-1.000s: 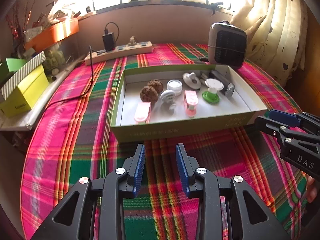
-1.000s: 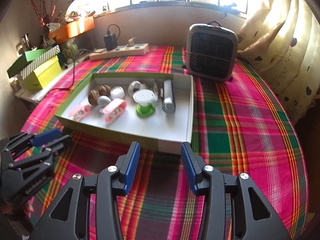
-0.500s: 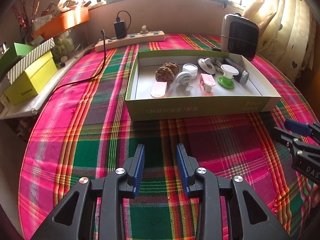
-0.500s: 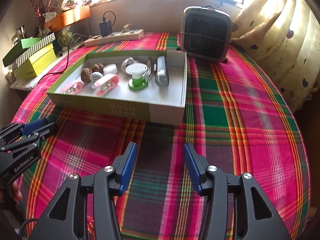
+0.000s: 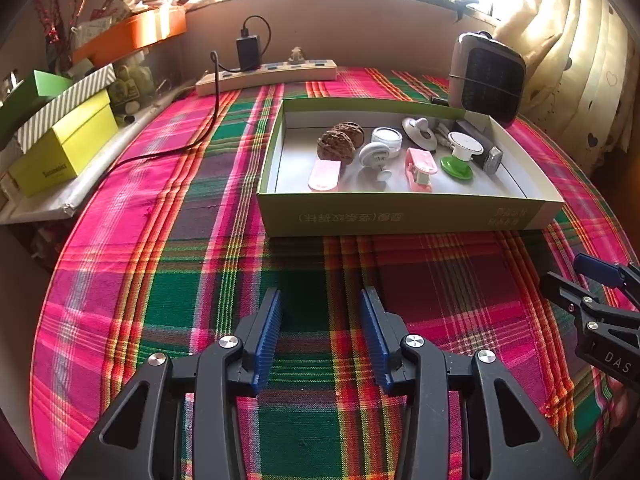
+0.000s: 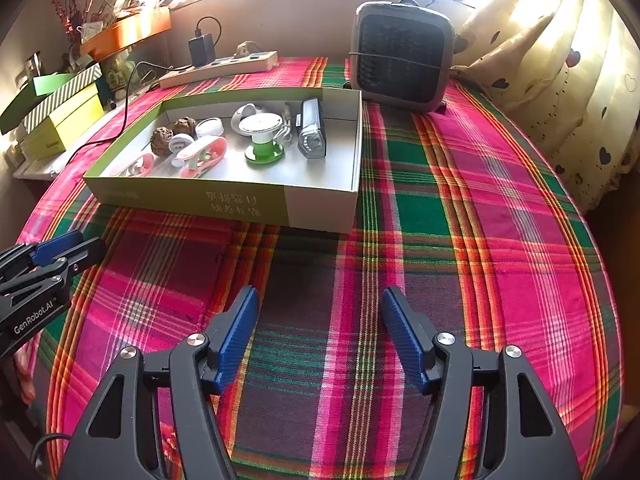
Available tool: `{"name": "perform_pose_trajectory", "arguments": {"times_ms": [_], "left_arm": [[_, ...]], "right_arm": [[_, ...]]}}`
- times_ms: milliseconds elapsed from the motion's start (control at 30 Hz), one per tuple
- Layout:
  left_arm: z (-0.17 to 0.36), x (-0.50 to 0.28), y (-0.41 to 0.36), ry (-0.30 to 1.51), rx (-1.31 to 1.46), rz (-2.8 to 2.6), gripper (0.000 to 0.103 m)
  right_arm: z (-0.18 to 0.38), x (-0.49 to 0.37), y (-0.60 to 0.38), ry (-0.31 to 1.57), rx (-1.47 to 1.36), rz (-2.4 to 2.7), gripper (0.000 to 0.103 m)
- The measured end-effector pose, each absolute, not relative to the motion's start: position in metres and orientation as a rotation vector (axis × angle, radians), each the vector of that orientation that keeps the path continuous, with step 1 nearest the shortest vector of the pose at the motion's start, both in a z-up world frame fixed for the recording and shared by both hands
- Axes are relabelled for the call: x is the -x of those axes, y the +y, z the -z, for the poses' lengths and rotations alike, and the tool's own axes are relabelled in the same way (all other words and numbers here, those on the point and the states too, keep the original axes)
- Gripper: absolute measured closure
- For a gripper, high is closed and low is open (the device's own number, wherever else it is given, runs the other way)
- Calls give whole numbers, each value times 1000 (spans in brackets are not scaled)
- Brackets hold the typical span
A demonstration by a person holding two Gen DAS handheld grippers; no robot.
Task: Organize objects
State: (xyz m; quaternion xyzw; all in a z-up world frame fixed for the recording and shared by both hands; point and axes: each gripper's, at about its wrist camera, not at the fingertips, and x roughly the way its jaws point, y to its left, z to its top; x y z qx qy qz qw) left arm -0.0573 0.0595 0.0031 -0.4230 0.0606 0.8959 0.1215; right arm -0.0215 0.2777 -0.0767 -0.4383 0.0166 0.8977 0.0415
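Both grippers empty over bare cloth, small things already in the box.

Nearest, the left gripper point(image 5: 320, 332) and right gripper point(image 6: 320, 336) hang above the plaid tablecloth point(image 6: 460, 280), each with its jaws apart and nothing between them. Beyond them sits the green box point(image 5: 400, 216), and in it lie two walnuts point(image 5: 338, 142), pink clips point(image 5: 418, 166), a white jar point(image 5: 386, 138), a green-based spool point(image 5: 460, 158) and a grey light point(image 6: 312, 130). Nothing loose shows on the cloth, so the sorting looks largely or wholly done; what remains I cannot tell. Just behind the box stands a heater point(image 6: 402, 52), farther off a power strip point(image 5: 268, 74) whose cable point(image 5: 192, 136) trails across the cloth on the left. Nothing blocks the way to the box.
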Motion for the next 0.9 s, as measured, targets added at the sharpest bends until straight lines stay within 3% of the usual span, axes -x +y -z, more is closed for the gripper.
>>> {"name": "perform_pose_trajectory", "arguments": {"times_ms": [167,900], "left_arm": [[-3,57,60,177,1236,-2616,63],[-1,58,60,178,1235,-2607,58]], "right_arm": [[79,23,275,43,1364,-2758,25],[80,24,275,45,1368,-2755,21]]}}
